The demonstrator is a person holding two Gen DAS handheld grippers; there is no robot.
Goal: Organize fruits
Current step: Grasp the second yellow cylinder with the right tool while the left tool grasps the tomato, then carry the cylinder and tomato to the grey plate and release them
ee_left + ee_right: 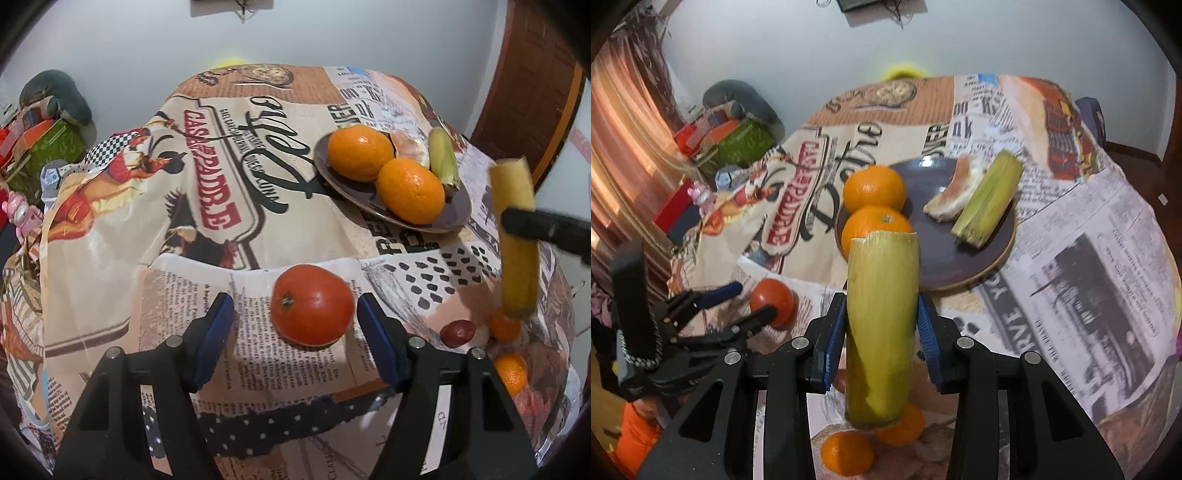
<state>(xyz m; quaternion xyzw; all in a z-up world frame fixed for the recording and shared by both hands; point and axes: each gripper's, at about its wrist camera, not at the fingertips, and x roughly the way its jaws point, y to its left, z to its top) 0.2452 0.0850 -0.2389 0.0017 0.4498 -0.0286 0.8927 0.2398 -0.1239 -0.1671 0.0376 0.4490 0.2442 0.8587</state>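
Right gripper (882, 332), at lower centre, pinches an upright corn piece (882, 325) across its long axis; the plate (982, 266) lies beyond, upper right. Left gripper (295, 317), spread, brackets the tomato (312, 310).

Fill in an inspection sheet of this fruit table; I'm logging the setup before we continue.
Surface: printed tablecloth, rumpled.
Job's things: plate holding two oranges, a peeled piece and a green corn piece; tomato, grape and small oranges loose on the cloth.
Clutter: boxes and toys beyond the table's edge.
Grippers: left hand-held gripper open around the tomato; right hand-held gripper shut on the yellow corn piece, lifted.
Cables: nothing seen.
Surroundings: pale wall, curtain.
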